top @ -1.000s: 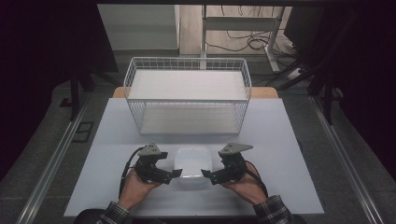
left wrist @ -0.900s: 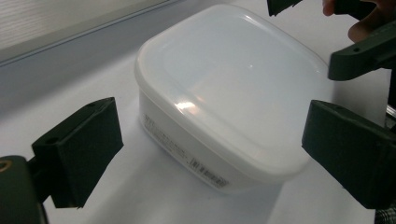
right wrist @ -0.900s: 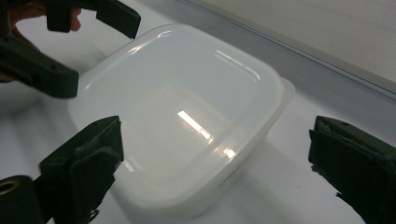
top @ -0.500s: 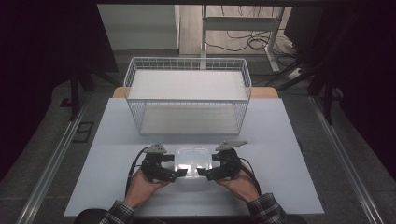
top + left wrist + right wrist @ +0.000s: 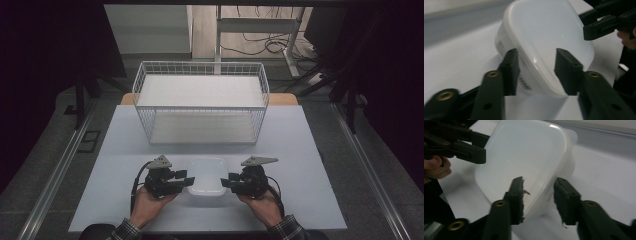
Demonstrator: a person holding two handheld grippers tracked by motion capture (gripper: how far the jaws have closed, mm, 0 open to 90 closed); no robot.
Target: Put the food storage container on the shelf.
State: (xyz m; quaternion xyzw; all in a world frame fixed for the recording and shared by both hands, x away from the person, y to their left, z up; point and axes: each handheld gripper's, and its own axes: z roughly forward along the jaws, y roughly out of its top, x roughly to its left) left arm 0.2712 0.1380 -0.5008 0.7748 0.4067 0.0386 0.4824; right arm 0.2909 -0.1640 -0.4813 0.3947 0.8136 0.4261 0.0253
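A white lidded plastic container (image 5: 206,180) sits on the pale table near its front edge. My left gripper (image 5: 186,178) points at the container's left side and my right gripper (image 5: 223,182) at its right side. Both are open. In the left gripper view the container (image 5: 544,37) lies just past the spread fingertips of the left gripper (image 5: 535,53), and the right gripper (image 5: 604,22) shows beyond it. In the right gripper view the container (image 5: 524,157) stands close behind the right gripper (image 5: 539,181), with the left gripper (image 5: 461,147) at its far side. I cannot tell whether the fingertips touch the walls.
A white wire basket (image 5: 200,67) stands at the back of the table (image 5: 300,150). Metal rails run along both sides of the table. Dark furniture and cables lie behind the basket.
Both grippers came in close to the container half a second ago and have since drawn slightly apart. The container stays where it was.
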